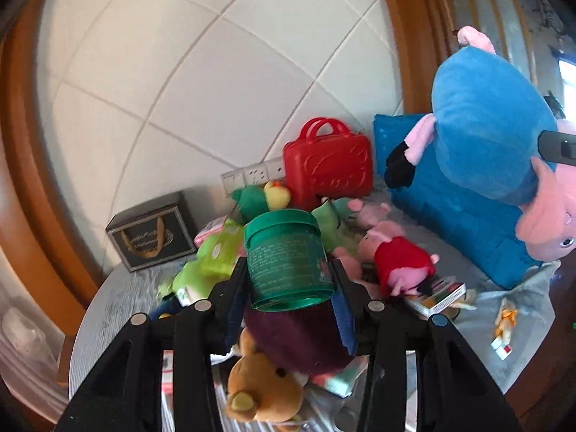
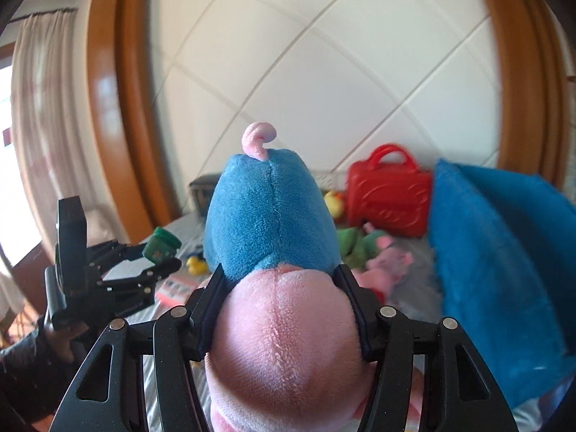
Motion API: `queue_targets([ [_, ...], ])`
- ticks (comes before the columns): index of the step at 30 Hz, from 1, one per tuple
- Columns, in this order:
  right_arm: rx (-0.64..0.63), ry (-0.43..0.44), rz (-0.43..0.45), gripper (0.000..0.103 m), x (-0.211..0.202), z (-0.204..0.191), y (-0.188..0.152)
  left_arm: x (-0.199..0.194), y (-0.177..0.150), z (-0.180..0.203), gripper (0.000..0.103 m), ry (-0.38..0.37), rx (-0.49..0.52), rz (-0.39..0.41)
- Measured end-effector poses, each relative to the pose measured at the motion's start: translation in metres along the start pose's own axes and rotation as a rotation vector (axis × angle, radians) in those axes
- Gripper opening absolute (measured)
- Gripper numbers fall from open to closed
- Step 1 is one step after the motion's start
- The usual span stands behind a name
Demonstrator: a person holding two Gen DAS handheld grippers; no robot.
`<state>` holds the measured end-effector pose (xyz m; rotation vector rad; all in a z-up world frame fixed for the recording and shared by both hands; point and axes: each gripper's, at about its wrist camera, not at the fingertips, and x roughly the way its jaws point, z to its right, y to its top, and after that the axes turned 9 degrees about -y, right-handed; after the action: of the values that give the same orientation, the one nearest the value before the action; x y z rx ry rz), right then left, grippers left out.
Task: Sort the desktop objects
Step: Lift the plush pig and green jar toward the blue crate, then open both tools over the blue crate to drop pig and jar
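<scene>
A: What does my left tool (image 1: pixel 291 288) have?

B: Nearest the camera, its pads clamp a green jar (image 1: pixel 288 259) by the sides, lid tipped away from me. The jar hangs above the surface (image 1: pixel 118 288). Under it lie a brown plush bear (image 1: pixel 262 392) and something dark purple (image 1: pixel 298 338).

A: And my right tool (image 2: pixel 282 288)?

B: It squeezes a big plush pig in a blue outfit (image 2: pixel 273 216) at the neck, the pink head toward the lens, the curly tail pointing up and away. It is lifted off the surface too.

A: What sits further off?

B: A small pig plush in a red dress (image 1: pixel 399 259) lies in the clutter, beside a little box (image 1: pixel 439 295). Behind it a blue cushion (image 1: pixel 450 201) leans, a red toy suitcase (image 1: pixel 327 165) stands against the white panelled wall (image 1: pixel 201 79), and a dark box (image 1: pixel 151 234) sits at the left.
</scene>
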<state>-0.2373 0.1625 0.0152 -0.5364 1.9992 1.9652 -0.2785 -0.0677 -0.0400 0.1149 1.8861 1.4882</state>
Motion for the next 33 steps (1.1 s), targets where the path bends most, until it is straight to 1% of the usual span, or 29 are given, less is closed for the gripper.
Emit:
queue_targets([
  [3, 0.044, -0.084, 0.060, 0.058, -0.030, 0.033, 0.014, 0.013, 0.039, 0.041, 0.043, -0.072, 0.052, 0.042],
  [7, 0.103, -0.174, 0.123, 0.058, -0.062, 0.083, 0.030, 0.036, 0.086, 0.105, 0.043, -0.159, 0.131, 0.082],
  [9, 0.123, -0.221, 0.150, 0.058, -0.076, 0.108, 0.035, 0.045, 0.110, 0.141, 0.043, -0.202, 0.161, 0.113],
  [13, 0.154, -0.300, 0.180, 0.058, -0.101, 0.165, 0.045, 0.069, 0.152, 0.205, 0.043, -0.279, 0.189, 0.154],
  [18, 0.178, -0.354, 0.167, 0.058, -0.106, 0.232, 0.052, 0.100, 0.197, 0.276, 0.043, -0.338, 0.220, 0.173],
  [20, 0.203, -0.361, 0.157, 0.058, -0.103, 0.260, 0.054, 0.114, 0.211, 0.300, 0.043, -0.354, 0.236, 0.164],
  [21, 0.219, -0.365, 0.152, 0.058, -0.099, 0.273, 0.054, 0.122, 0.217, 0.312, 0.043, -0.356, 0.246, 0.151],
  [22, 0.241, -0.371, 0.144, 0.062, -0.097, 0.288, 0.054, 0.130, 0.222, 0.323, 0.043, -0.351, 0.252, 0.135],
  [24, 0.278, -0.400, 0.130, 0.069, -0.088, 0.315, 0.054, 0.141, 0.231, 0.341, 0.043, -0.309, 0.259, 0.131],
  [25, 0.292, -0.428, 0.135, 0.077, -0.090, 0.327, 0.053, 0.145, 0.235, 0.347, 0.045, -0.285, 0.256, 0.139],
  [26, 0.301, -0.442, 0.129, 0.081, -0.087, 0.337, 0.053, 0.146, 0.238, 0.350, 0.053, -0.273, 0.247, 0.146],
  [27, 0.314, -0.450, 0.127, 0.083, -0.087, 0.346, 0.053, 0.147, 0.241, 0.354, 0.067, -0.261, 0.233, 0.158],
  [29, 0.331, -0.459, 0.136, 0.084, -0.089, 0.361, 0.052, 0.141, 0.242, 0.355, 0.083, -0.224, 0.207, 0.194],
  [30, 0.332, -0.459, 0.140, 0.085, -0.092, 0.364, 0.052, 0.139, 0.243, 0.356, 0.085, -0.209, 0.197, 0.215],
  [33, 0.330, -0.473, 0.154, 0.091, -0.104, 0.369, 0.047, 0.134, 0.239, 0.349, 0.089, -0.188, 0.171, 0.230],
])
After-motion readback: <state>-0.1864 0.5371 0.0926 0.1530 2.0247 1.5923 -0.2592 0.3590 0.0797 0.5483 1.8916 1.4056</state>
